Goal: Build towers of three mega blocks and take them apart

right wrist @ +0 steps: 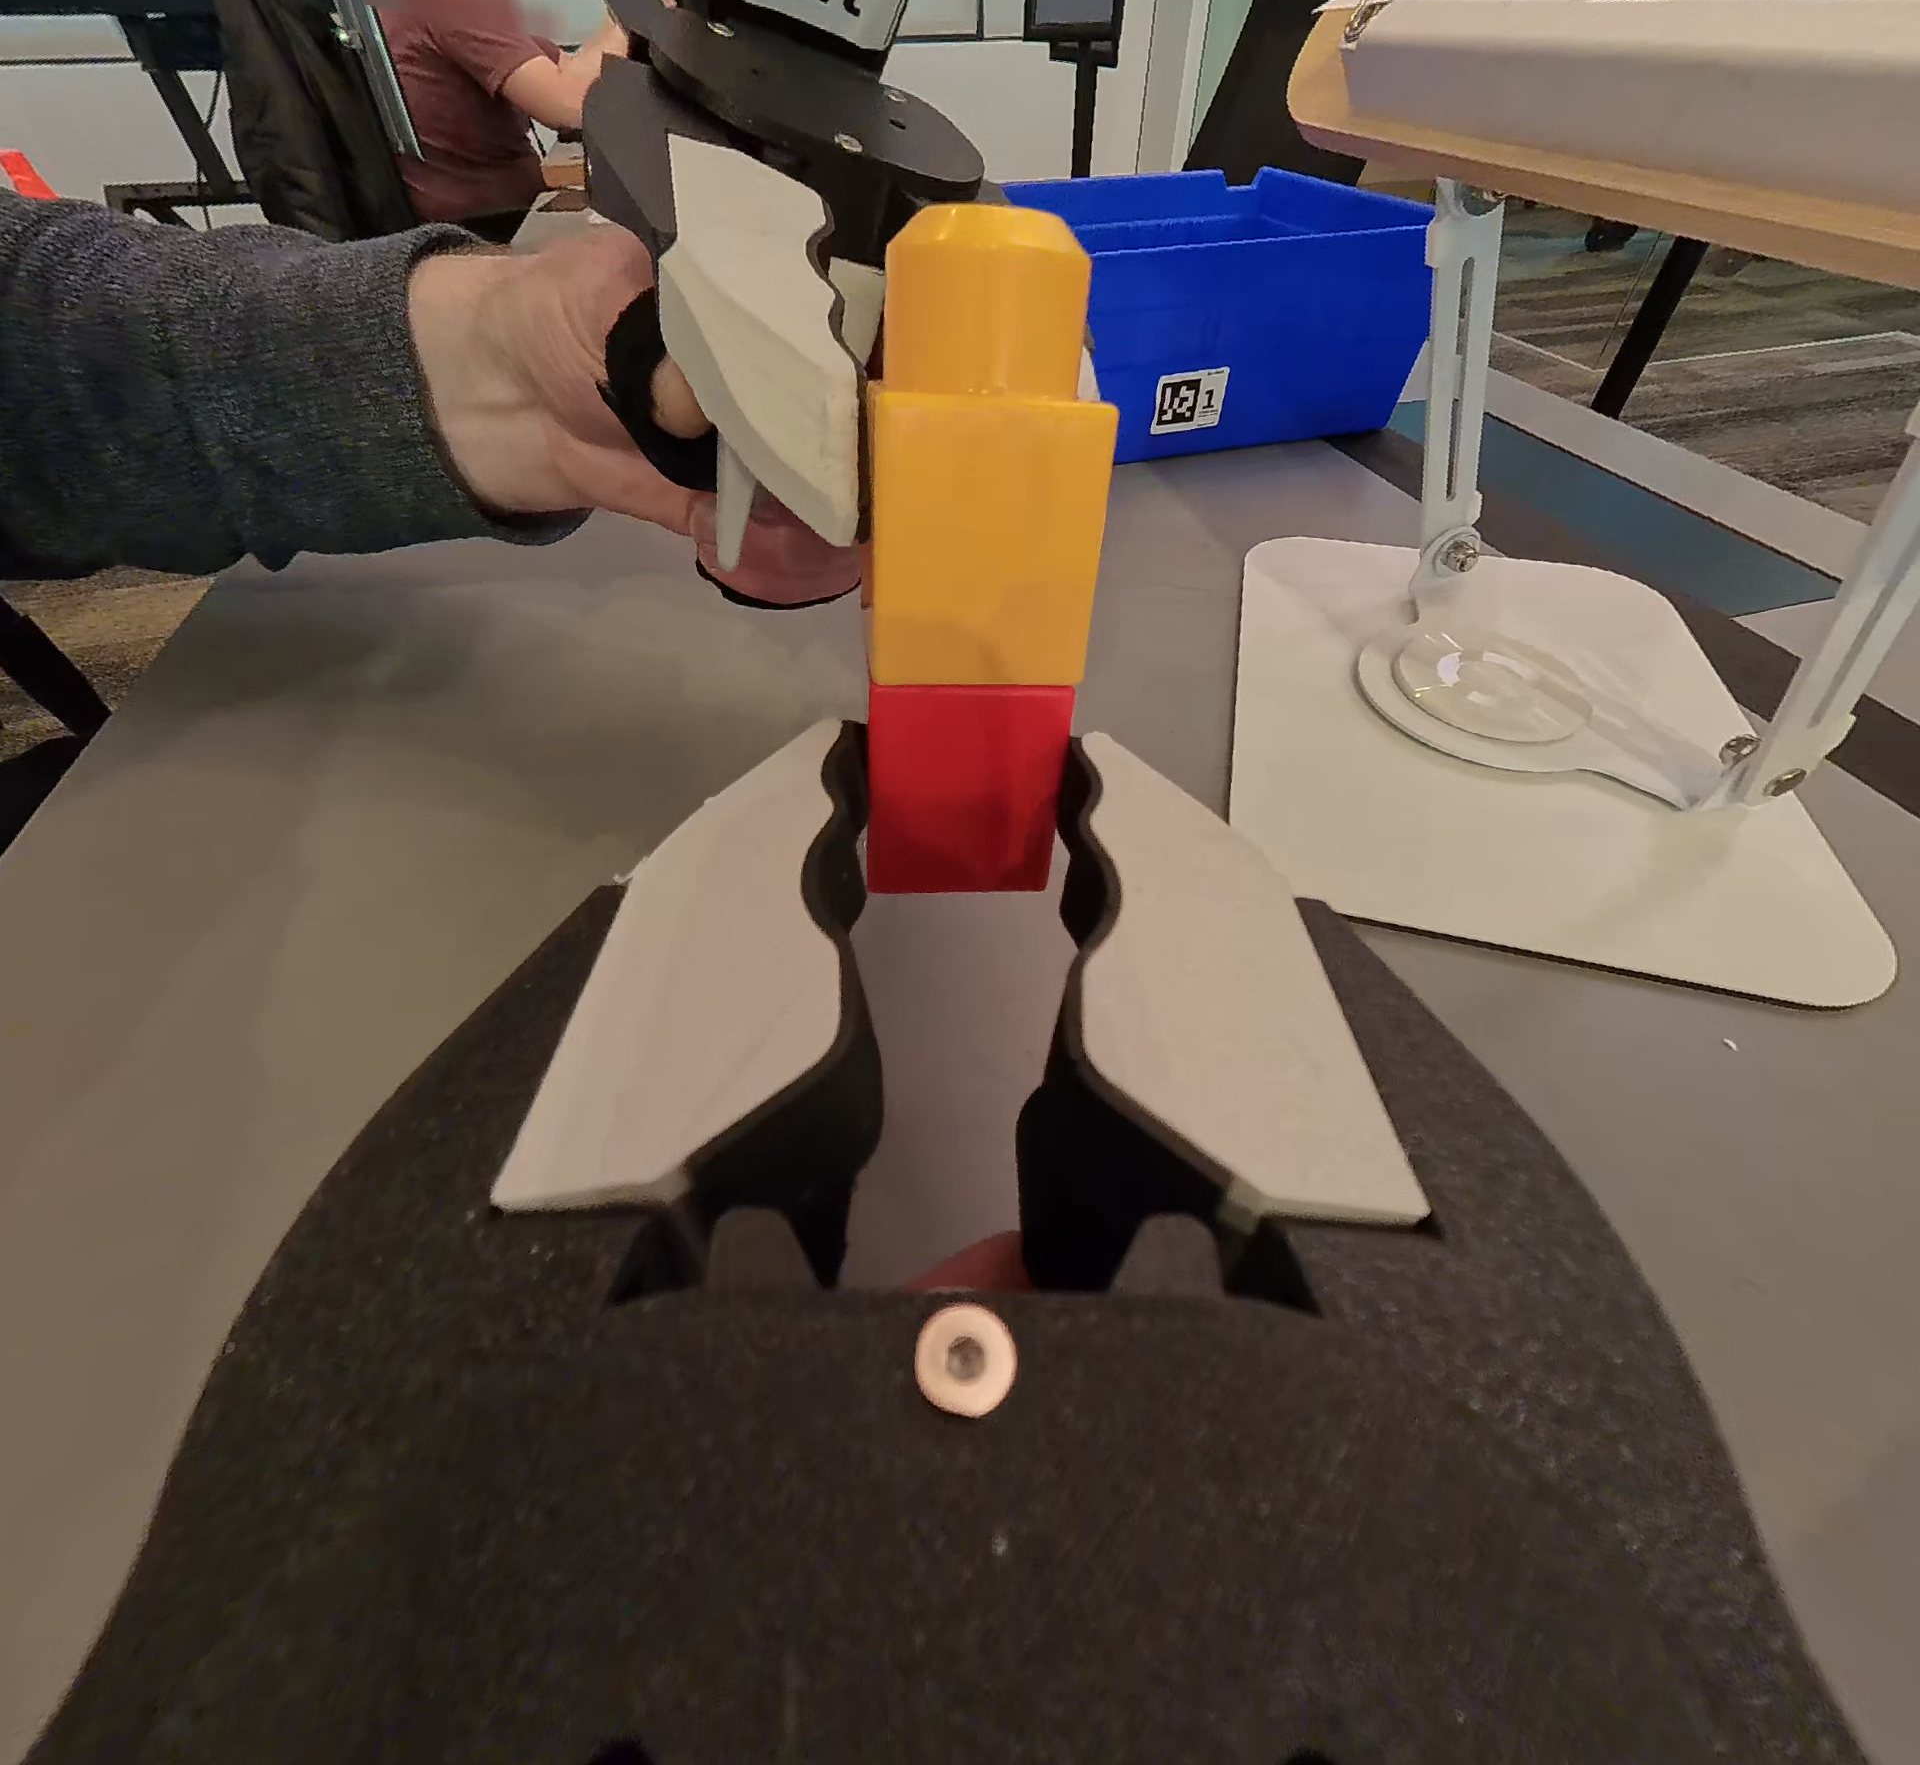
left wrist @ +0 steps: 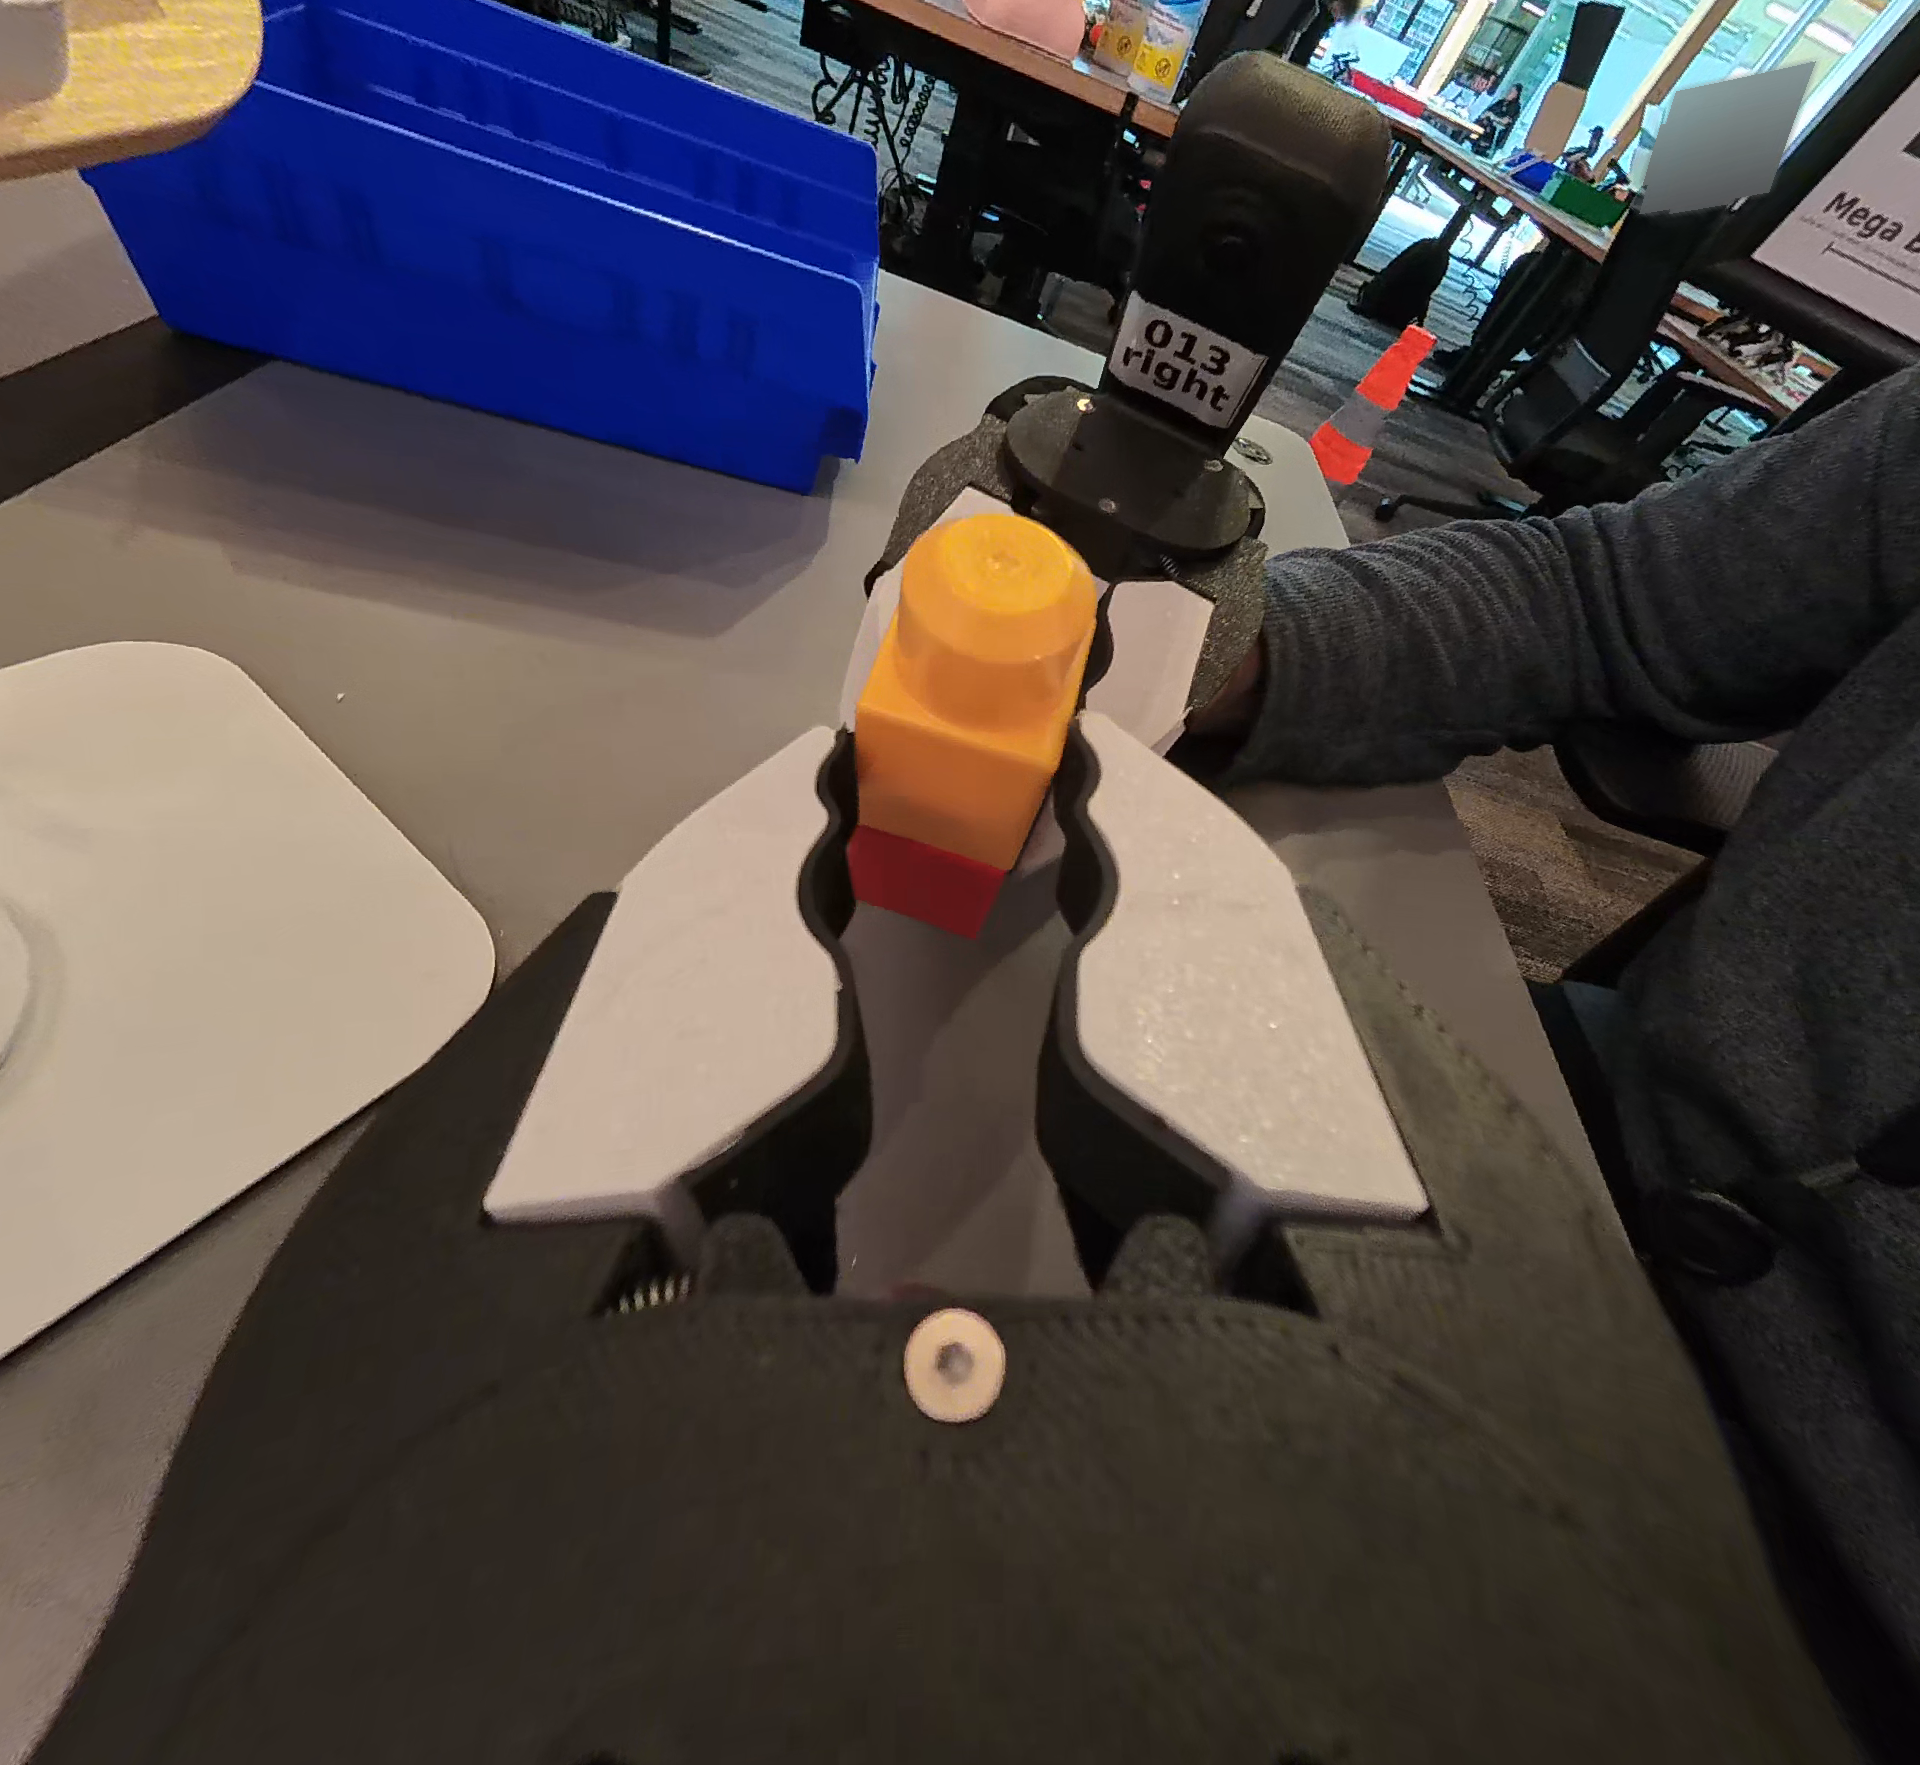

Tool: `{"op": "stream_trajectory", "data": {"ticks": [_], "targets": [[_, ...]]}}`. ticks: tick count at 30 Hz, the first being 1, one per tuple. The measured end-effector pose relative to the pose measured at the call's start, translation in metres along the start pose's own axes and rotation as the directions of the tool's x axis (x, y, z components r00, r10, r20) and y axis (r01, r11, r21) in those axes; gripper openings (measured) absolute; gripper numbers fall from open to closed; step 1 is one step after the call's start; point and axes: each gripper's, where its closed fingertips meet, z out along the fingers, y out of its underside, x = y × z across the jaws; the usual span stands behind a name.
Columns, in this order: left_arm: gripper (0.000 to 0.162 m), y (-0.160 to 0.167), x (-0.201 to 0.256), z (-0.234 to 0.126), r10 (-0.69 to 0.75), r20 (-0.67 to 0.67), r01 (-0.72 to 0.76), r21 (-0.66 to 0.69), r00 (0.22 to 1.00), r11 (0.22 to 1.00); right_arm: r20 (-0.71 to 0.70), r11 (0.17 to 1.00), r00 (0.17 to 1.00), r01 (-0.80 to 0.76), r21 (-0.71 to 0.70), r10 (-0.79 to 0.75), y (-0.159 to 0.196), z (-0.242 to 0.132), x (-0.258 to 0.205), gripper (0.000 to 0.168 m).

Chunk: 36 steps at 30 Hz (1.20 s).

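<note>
An orange block [left wrist: 966,739] with a round stud sits stacked on a red block [left wrist: 925,879]. My left gripper [left wrist: 956,765] is shut on the orange block's body. My right gripper [right wrist: 961,775] is shut on the red block [right wrist: 966,801] from the opposite side, under the orange block [right wrist: 987,531]. The right gripper's body [left wrist: 1132,468] shows behind the stack in the left wrist view. One white finger [right wrist: 790,406] of the left gripper presses the orange block in the right wrist view. I cannot tell whether the stack touches the grey table [right wrist: 416,780].
A blue bin [left wrist: 499,261] stands at the back of the table, also in the right wrist view [right wrist: 1247,313]. A white stand base [right wrist: 1538,780] carries a tilted wooden board [right wrist: 1558,188] with a printed sheet. The table's edge [left wrist: 1455,832] is near the person's sleeve [left wrist: 1558,624]. Less than 4 cm separates the two grippers' tips.
</note>
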Motion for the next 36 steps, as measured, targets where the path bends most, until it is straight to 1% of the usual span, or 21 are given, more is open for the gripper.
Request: {"op": "stream_trajectory", "data": {"ticks": [25, 36], "targets": [[0.036, 0.0083, 0.0020, -0.0035, 0.020, -0.052, -0.023, -0.047, 0.998, 0.999, 0.045, 1.000, 0.999, -0.006, 0.000, 0.006, 0.0002, -0.0011, -0.0044, 0.035], [0.036, 0.0064, 0.0020, -0.0034, 0.011, -0.054, -0.014, -0.050, 0.998, 0.999, 0.044, 1.000, 0.999, -0.010, 0.010, 0.009, -0.0011, -0.0017, -0.0033, 0.035]]}}
